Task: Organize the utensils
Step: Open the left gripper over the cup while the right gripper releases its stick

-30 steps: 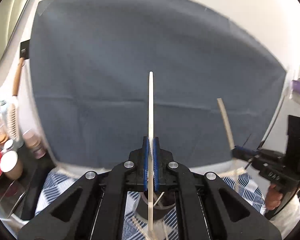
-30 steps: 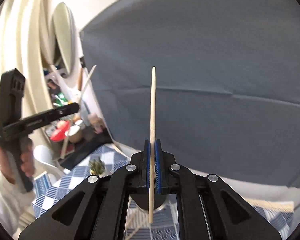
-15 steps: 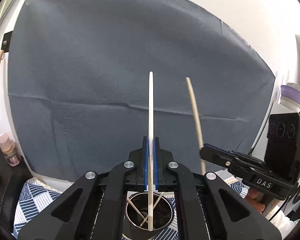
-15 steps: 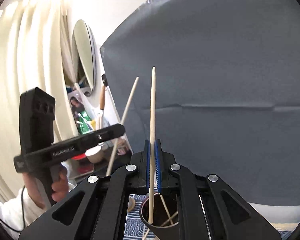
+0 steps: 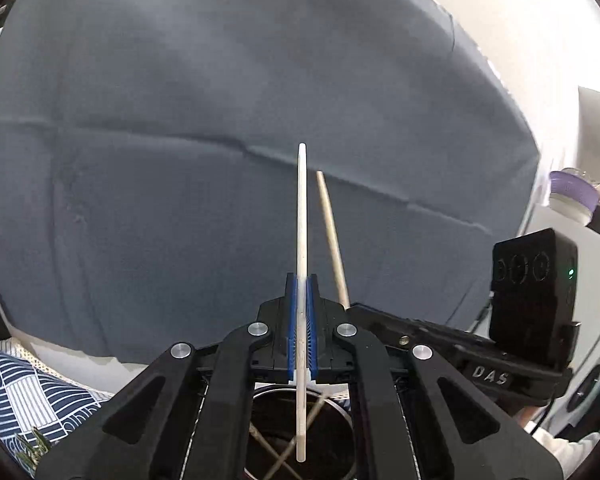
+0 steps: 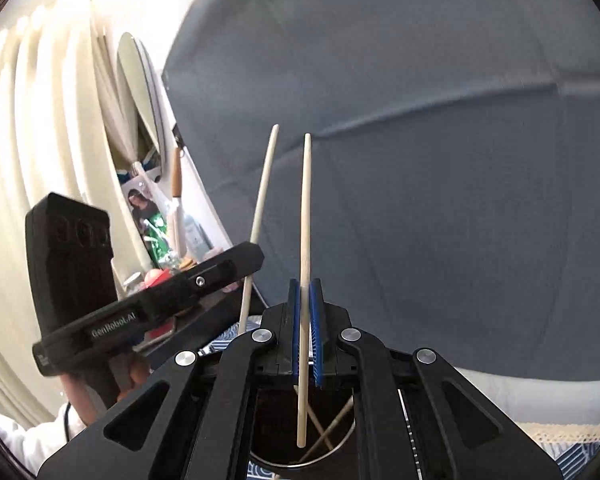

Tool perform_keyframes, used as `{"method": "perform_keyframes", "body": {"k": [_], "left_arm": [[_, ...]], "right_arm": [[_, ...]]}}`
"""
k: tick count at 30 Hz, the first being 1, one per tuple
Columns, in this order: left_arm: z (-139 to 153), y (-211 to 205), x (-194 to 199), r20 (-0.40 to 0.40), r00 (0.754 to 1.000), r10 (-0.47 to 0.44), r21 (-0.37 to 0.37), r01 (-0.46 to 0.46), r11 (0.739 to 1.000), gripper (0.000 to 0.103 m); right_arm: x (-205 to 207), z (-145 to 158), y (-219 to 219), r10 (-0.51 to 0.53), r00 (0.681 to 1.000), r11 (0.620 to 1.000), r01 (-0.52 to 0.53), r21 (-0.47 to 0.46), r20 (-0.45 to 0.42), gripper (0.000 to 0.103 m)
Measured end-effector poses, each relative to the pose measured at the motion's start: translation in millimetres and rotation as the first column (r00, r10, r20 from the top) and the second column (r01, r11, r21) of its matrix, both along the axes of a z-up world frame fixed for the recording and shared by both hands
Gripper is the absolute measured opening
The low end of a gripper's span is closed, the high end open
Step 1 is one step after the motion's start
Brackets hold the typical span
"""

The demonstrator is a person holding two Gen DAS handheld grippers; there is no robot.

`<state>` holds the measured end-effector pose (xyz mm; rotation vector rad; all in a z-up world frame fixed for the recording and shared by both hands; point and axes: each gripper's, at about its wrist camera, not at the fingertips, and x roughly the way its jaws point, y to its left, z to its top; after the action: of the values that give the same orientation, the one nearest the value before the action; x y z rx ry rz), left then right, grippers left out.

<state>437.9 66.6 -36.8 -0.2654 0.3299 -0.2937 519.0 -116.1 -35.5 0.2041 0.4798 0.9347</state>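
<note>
Gripping chopsticks upright above cup.

Two pale chopsticks upright, lower tips over dark round cup holding crossed sticks.

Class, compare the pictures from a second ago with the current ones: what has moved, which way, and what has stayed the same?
Both grippers came down toward the round metal holder and drew together. The left gripper and right gripper now sit side by side, their chopstick tips hanging over the holder's mouth. Unchanged: the left stays shut on its white chopstick, the right on its wooden chopstick; nothing was released.
</note>
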Motion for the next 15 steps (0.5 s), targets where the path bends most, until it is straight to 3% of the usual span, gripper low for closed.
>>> {"method": "perform_keyframes", "body": {"k": [6,15], "left_arm": [[-29.6,1.9,6.8,-0.041,0.999,0.018,-0.041,-0.02,0.999,0.005],[-41.4,-4.7,-5.6,-0.079,0.997,0.005,-0.009,-0.005,1.0,0.005]], "right_arm": [[5.8,-21.3,4.4,-0.006,0.999,0.999,0.004,-0.033,-0.04,0.005],[-5.3,-32.3,18.2,-0.001,0.999,0.994,-0.005,-0.105,-0.053,0.005]]}}
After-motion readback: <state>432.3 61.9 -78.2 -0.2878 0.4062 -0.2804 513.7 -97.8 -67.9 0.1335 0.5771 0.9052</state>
